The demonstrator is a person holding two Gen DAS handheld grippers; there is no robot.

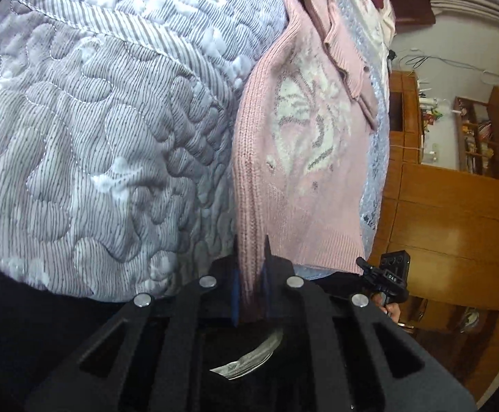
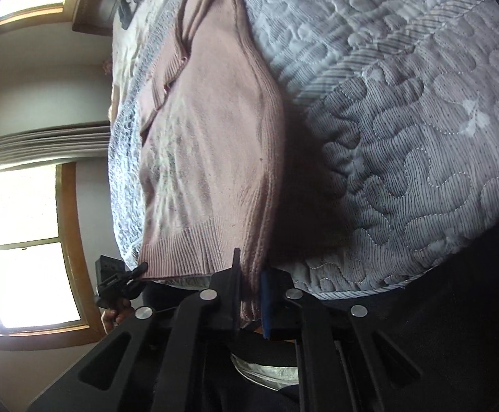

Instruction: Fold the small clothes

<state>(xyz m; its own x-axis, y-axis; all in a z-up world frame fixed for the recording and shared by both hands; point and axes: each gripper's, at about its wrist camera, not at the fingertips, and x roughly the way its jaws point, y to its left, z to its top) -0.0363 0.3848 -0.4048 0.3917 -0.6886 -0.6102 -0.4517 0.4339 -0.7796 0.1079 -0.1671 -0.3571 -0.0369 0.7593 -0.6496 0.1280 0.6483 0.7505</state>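
We see a grey striped quilt (image 1: 95,120) covering the bed, and on it our pink knit sweater (image 1: 301,158) lies flat. Our left gripper (image 1: 251,257) pinches one hem corner; our right gripper (image 2: 251,267) pinches the other, both at the bed's near edge.

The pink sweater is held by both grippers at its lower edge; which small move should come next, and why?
Probably carry the hem forward toward the collar. Both the left gripper and the right gripper are shut on the ribbed hem of the pink sweater, and a sleeve is already folded across it on the quilt, so a halving fold seems next.
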